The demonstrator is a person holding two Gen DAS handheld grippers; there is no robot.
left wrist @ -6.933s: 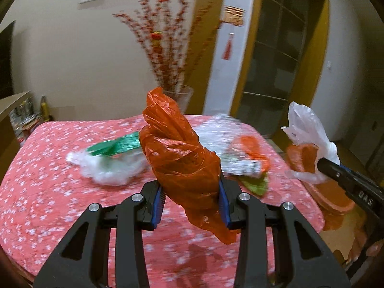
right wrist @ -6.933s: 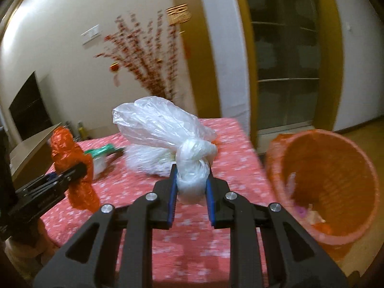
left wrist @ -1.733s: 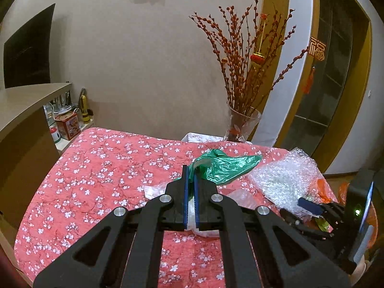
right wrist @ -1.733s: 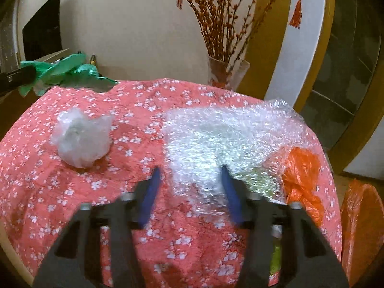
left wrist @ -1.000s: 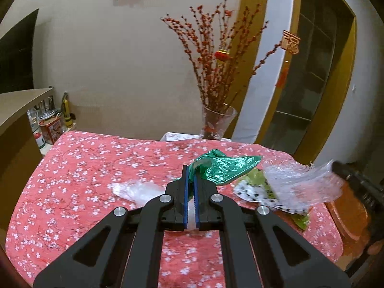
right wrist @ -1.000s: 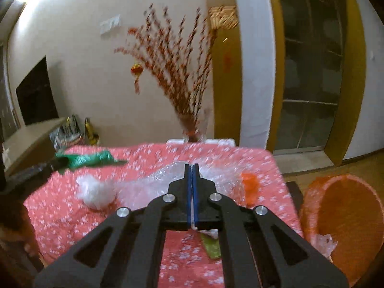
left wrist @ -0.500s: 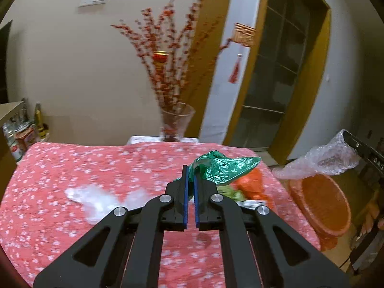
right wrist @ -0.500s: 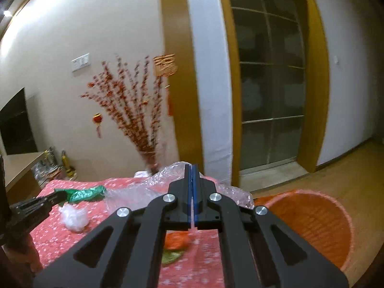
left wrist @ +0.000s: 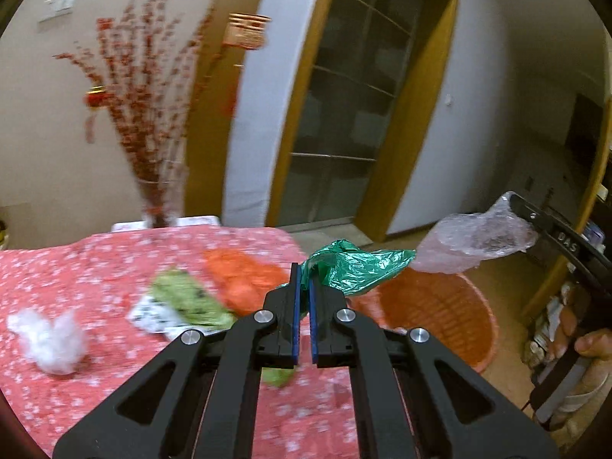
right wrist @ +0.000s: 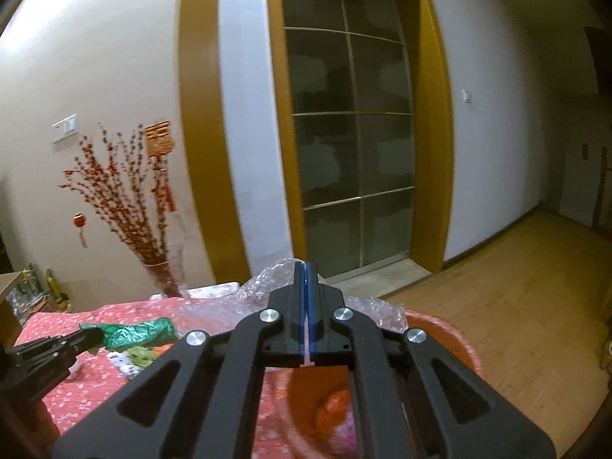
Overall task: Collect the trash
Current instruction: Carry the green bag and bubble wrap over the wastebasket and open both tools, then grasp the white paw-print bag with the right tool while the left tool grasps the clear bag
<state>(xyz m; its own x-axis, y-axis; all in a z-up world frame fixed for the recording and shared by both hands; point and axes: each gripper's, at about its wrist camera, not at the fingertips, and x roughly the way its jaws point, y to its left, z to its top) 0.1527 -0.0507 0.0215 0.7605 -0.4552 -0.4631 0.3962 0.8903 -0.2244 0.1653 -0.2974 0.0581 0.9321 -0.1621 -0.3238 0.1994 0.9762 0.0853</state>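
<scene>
Both hands are swinging away from the table (left wrist: pixel 95 267) toward the orange basket (left wrist: pixel 440 306). 1 second back the left view was taking in the whole red flowered cloth with the vase of red branches (left wrist: pixel 153 145) dead centre; now the vase is sitting off to the left and the basket is filling the lower right, just past the table edge. The right view, which was facing the table then, is now looking at the glass door, with the basket (right wrist: pixel 451 340) directly beneath the tongs.

The left gripper (left wrist: pixel 302 271) is clamped tight on a green plastic bag (left wrist: pixel 355 264), which is hanging in the air near the basket rim. The right gripper (right wrist: pixel 306 267) is pinched shut on a sheet of bubble wrap (right wrist: pixel 267 279); in the left view the wrap (left wrist: pixel 474 241) is dangling above the basket, higher than half a second before.

On the table are lying a white wad (left wrist: pixel 49 336), a green wrapper (left wrist: pixel 187 298) and an orange bag (left wrist: pixel 244 275), all blurred.

The letters "DAS" (left wrist: pixel 567 241) are showing on the right gripper's arm. The red hanging sign by the door is too blurred to read.
</scene>
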